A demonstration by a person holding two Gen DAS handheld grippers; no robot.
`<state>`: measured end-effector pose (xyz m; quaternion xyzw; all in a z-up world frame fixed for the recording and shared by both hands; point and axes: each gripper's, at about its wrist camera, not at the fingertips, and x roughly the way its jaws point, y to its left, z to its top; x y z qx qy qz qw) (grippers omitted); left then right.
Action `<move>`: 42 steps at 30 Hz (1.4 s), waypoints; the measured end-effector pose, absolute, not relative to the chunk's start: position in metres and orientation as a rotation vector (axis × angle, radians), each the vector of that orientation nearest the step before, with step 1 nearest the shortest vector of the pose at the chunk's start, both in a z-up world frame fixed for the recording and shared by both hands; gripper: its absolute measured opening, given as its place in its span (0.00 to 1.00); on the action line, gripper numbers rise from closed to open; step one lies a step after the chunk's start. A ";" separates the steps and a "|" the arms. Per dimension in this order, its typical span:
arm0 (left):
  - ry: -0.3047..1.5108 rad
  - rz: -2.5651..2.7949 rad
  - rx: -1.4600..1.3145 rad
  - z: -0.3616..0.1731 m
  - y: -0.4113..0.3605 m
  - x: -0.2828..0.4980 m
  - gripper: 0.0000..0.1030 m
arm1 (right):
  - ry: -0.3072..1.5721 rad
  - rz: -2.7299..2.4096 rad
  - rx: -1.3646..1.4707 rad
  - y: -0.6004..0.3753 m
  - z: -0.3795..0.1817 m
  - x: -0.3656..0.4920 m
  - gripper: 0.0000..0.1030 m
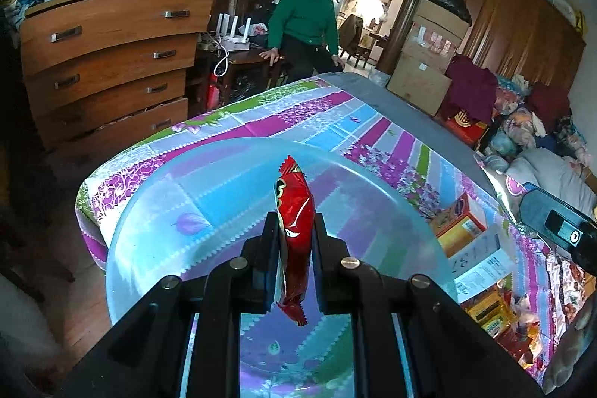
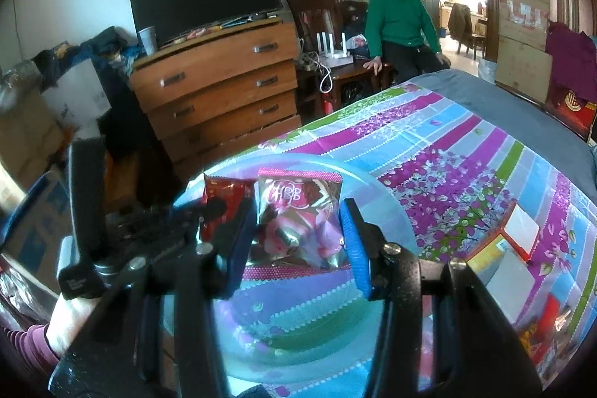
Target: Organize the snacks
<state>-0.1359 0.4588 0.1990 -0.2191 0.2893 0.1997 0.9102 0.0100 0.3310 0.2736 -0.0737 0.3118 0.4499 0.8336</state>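
Left gripper (image 1: pixel 294 230) jaws pinch red packet (image 1: pixel 294 211); right gripper (image 2: pixel 298 230) jaws clasp pink packet (image 2: pixel 298 211).

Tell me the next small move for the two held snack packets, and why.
Probably open the left gripper so the red packet drops into the clear bowl: it hangs above the bowl's inside. The right gripper holds the pink packet over the bowl too, and could release next.

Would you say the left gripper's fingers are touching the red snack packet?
Touching: the left wrist view shows the left gripper shut on the red packet.
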 end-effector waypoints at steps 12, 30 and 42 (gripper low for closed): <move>0.618 0.433 -0.425 0.196 0.460 -0.132 0.14 | 0.679 0.956 -0.174 0.341 0.267 0.010 0.46; 0.639 0.440 -0.413 0.191 0.460 -0.128 0.14 | 0.725 0.962 -0.170 0.347 0.250 0.016 0.46; 0.645 0.490 -0.424 0.186 0.465 -0.125 0.69 | 0.768 0.977 -0.199 0.353 0.238 0.012 0.69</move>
